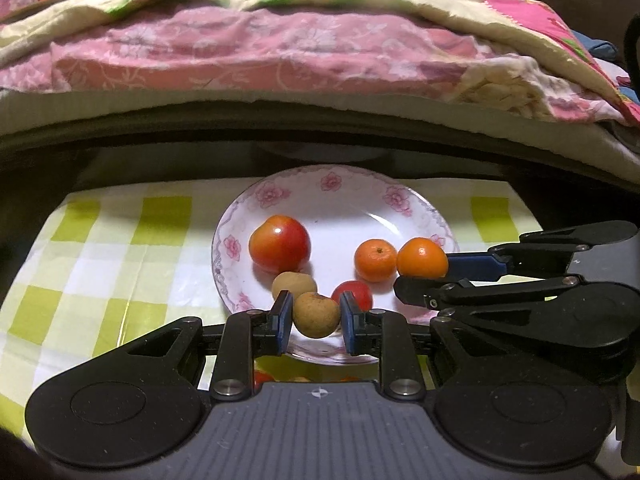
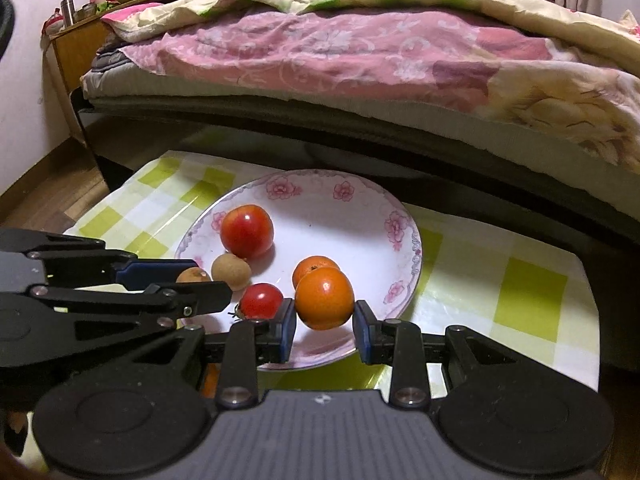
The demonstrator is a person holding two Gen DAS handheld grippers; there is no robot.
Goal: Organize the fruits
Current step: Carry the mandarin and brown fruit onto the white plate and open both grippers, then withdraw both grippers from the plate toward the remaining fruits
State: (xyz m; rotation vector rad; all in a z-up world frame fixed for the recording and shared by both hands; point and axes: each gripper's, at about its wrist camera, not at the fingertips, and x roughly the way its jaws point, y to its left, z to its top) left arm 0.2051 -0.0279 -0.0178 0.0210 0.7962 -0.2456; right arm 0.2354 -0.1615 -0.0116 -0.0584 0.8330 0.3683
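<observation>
While bed (image 2: 360, 60) looms behind checked cloth (image 1: 100, 260), left tool (image 1: 314, 314) grips longan (image 1: 316, 314), right tool (image 2: 325, 312) grips orange (image 2: 325, 298).

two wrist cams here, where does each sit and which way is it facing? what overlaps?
Left wrist: sits on the left gripper, angled down and forward at the plate; own jaws hold a brown fruit; the right gripper enters from the right holding an orange.
Right wrist: sits on the right gripper, same downward tilt; own jaws hold the orange; the left gripper enters from the left.
Shared: plate, red apple, small tomato, checked cloth, bed behind.
</observation>
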